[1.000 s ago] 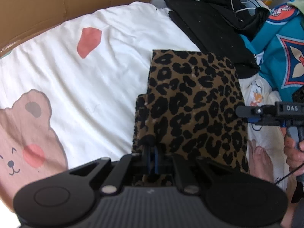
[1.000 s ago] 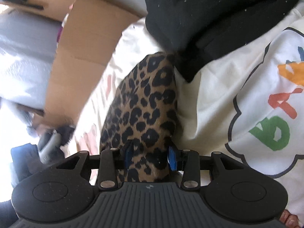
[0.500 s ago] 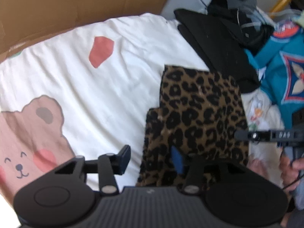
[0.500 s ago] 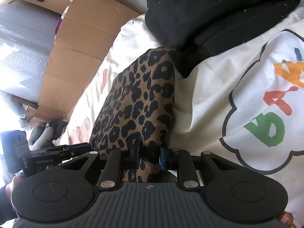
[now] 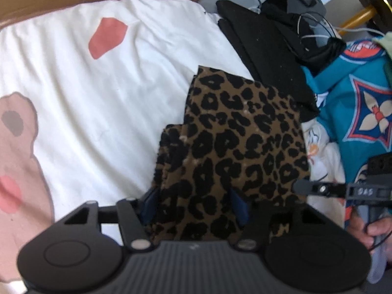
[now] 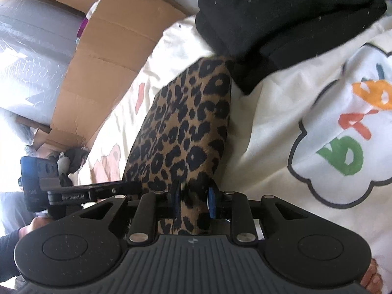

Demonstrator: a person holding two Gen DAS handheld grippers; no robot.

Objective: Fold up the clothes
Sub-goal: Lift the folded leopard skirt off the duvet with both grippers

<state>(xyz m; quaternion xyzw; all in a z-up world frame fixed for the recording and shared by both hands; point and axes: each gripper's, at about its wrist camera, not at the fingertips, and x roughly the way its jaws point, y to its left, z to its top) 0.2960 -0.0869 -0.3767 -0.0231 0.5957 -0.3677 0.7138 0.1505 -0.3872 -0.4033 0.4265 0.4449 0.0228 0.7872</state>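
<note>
The leopard-print garment point(image 5: 245, 132) lies ahead of both your grippers as a compact, roughly rectangular stack on the white bedspread point(image 5: 122, 93), with a narrower layer sticking out along its left side in the left wrist view. So it is already folded down to a small shape. Whether another fold is due, or the piece only needs squaring up or moving off, these views do not settle. Beyond it, past your fingertips, a black garment point(image 6: 281, 14) sits folded and touches the far corner of the leopard piece. A teal patterned garment point(image 5: 355, 98) and a white printed one point(image 6: 343, 134) lie loose to the right, so more clothes appear to be left.

Your left gripper point(image 5: 193, 203) has its jaws partly apart, straddling the near edge of the leopard garment. Cloth fills the gap between the blue pads point(image 5: 149, 203), but the picture is soft here and I cannot tell if they press on it or merely sit around it.

Your right gripper point(image 6: 193, 199) has its jaws drawn in close on a bunched strip of the same near edge, which stands pinched between the two pads. That looks like a firm hold. The two grippers sit just beside each other along that edge.
</note>
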